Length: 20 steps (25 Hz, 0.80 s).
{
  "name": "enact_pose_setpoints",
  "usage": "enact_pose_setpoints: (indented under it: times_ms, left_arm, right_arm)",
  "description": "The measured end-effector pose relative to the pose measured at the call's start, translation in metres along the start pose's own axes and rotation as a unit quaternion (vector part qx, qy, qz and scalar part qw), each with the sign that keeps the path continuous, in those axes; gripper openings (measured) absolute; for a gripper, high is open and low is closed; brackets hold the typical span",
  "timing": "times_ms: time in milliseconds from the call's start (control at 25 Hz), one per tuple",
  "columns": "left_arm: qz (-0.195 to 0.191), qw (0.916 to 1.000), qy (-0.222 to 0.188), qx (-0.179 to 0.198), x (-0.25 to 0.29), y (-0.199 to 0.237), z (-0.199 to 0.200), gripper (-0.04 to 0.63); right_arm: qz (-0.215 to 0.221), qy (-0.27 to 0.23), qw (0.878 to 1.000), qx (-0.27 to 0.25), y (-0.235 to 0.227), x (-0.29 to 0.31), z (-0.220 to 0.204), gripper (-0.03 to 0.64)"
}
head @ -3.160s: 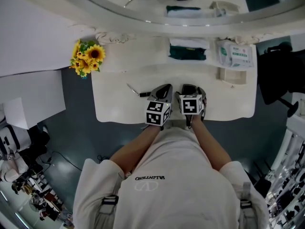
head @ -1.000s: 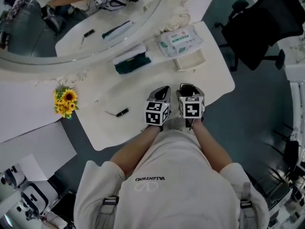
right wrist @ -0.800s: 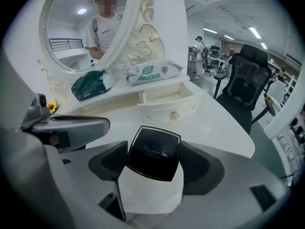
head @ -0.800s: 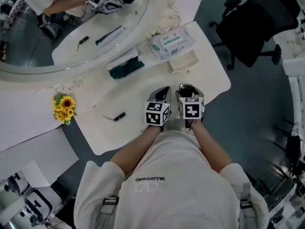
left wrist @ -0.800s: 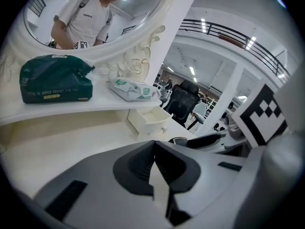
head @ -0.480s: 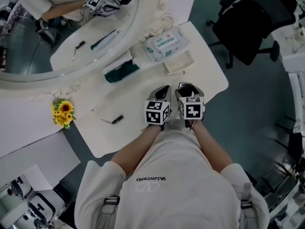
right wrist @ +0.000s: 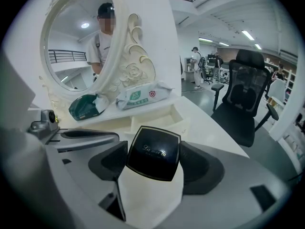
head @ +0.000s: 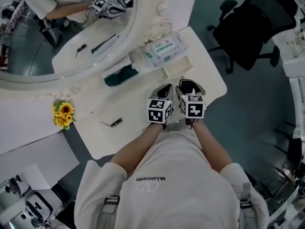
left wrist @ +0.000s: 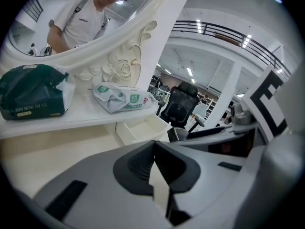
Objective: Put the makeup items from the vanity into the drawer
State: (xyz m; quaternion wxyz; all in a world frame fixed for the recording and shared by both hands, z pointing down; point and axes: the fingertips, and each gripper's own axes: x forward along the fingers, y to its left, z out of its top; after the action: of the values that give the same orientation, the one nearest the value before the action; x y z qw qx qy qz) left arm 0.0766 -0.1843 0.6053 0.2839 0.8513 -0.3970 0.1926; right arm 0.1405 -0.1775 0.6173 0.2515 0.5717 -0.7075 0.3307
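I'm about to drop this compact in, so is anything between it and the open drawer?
Nothing visible. The right gripper holds the compact in front of the open drawer, with only bare vanity top between.

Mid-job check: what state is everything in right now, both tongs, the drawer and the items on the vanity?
Left tongs: shut, empty.
Right tongs: shut on the black compact.
Black compact: gripped by its sides, logo up.
Drawer: pulled open, looks empty.
Wet wipes pack: lying flat on the shelf.
Green tissue pack: on the shelf, white tissue poking out.
Small black tube: lying loose on the vanity top.
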Motion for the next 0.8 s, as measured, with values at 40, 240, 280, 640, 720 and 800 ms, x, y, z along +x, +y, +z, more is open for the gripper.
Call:
enact_pose_setpoints:
  times_ms: [40,240,280,640,720,800]
  left_arm:
    - [0.002,1.0000,-0.002,0.000,0.003,0.000,0.003,0.002]
    - [0.010,0.9999,-0.012,0.002,0.016,0.006,0.020,0.002]
    - [0.012,0.9998,-0.014,0.003,0.019,0.006,0.023,0.002]
    - [0.014,0.9996,-0.015,0.018,0.042,0.005,0.040,0.002]
    - [0.016,0.9996,-0.013,0.018,0.045,0.007,0.041,0.002]
    - [0.020,0.9995,-0.013,0.019,0.048,0.009,0.042,0.002]
  right_arm:
    - [0.001,-0.003,1.000,-0.001,-0.001,0.001,0.004,0.350]
    - [0.001,-0.011,1.000,0.002,-0.012,0.007,0.020,0.350]
    - [-0.001,-0.014,1.000,0.001,-0.014,0.008,0.024,0.350]
    - [0.002,-0.028,1.000,-0.005,-0.022,0.022,0.052,0.350]
    - [0.004,-0.031,0.999,-0.005,-0.023,0.025,0.057,0.350]
    - [0.005,-0.033,0.999,-0.006,-0.026,0.028,0.062,0.350]
